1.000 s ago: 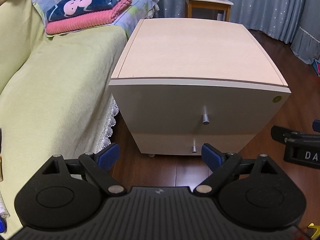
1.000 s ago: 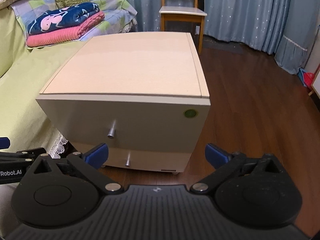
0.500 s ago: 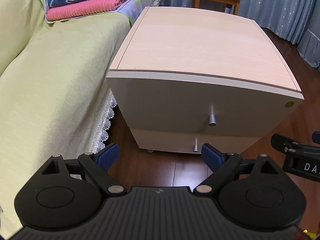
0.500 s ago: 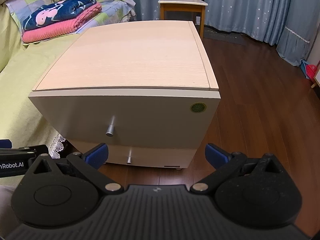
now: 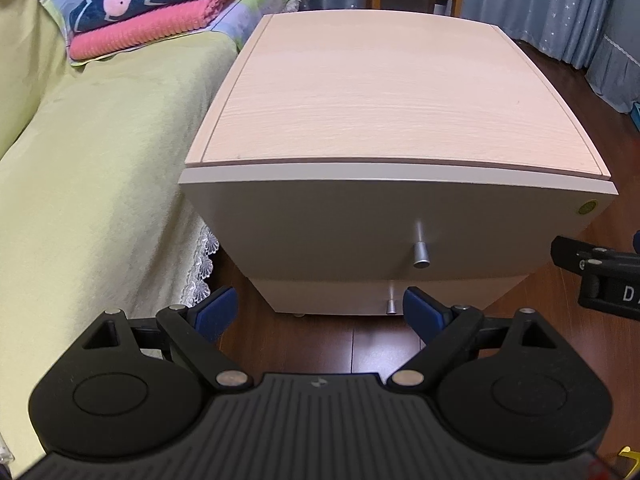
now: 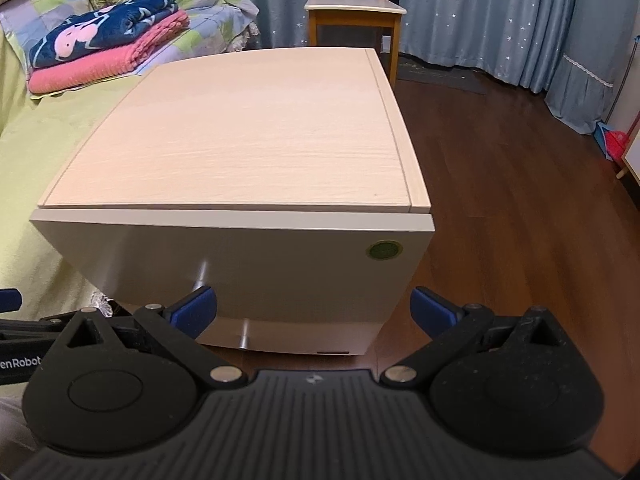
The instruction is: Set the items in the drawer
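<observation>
A pale wooden nightstand point(image 5: 384, 92) point(image 6: 240, 132) stands on the dark floor with two drawers, both shut. The upper drawer front point(image 5: 360, 232) point(image 6: 280, 264) has a metal knob point(image 5: 421, 254); in the right wrist view that knob point(image 6: 202, 274) is blurred, just above my left finger. The lower drawer's knob point(image 5: 392, 304) point(image 6: 243, 338) shows below. My left gripper point(image 5: 320, 314) is open and empty, in front of the nightstand. My right gripper point(image 6: 314, 312) is also open and empty, close to the upper drawer front. Its black body point(image 5: 600, 276) shows at the left view's right edge.
A bed with a yellow-green cover point(image 5: 88, 168) point(image 6: 36, 152) touches the nightstand's left side. Folded pink and navy blankets point(image 5: 160, 8) point(image 6: 104, 44) lie on it. A wooden chair point(image 6: 354, 12) and blue curtains point(image 6: 500, 12) stand behind. Dark wood floor point(image 6: 520, 208) spreads to the right.
Both grippers have moved closer to the nightstand and a little higher; the drawer front now fills more of each view. Both stay open and empty.
</observation>
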`<state>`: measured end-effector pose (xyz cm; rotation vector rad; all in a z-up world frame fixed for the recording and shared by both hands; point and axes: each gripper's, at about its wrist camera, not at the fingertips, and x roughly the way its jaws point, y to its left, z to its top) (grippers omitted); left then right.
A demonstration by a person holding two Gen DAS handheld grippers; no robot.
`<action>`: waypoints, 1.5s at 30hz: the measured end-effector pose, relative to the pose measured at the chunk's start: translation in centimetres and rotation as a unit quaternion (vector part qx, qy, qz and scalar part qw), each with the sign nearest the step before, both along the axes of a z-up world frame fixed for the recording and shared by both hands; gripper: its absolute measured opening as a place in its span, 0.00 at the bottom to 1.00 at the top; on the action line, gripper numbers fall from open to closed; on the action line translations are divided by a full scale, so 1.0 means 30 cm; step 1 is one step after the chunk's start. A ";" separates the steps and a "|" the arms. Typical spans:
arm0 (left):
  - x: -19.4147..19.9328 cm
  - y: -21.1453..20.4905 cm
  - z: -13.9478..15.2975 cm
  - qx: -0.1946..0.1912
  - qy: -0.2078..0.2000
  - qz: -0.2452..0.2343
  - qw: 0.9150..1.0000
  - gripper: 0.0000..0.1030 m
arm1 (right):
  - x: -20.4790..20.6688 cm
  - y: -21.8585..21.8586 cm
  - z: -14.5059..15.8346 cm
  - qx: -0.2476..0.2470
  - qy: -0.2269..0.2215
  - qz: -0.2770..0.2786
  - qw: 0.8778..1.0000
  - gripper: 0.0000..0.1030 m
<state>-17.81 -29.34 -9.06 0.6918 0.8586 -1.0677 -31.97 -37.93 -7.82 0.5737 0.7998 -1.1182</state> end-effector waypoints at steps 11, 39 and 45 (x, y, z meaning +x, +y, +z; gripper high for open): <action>0.005 -0.057 -0.029 0.007 0.000 -0.008 1.000 0.88 | -0.002 -0.045 -0.024 0.006 0.004 -0.005 1.000 0.99; -0.067 -0.078 0.006 -0.005 -0.011 -0.036 0.999 0.88 | -0.096 -0.052 -0.005 -0.002 -0.001 -0.030 1.000 0.99; -0.077 -0.067 0.026 -0.015 -0.009 -0.039 0.999 0.88 | -0.104 -0.042 0.016 -0.009 -0.005 -0.028 1.000 0.99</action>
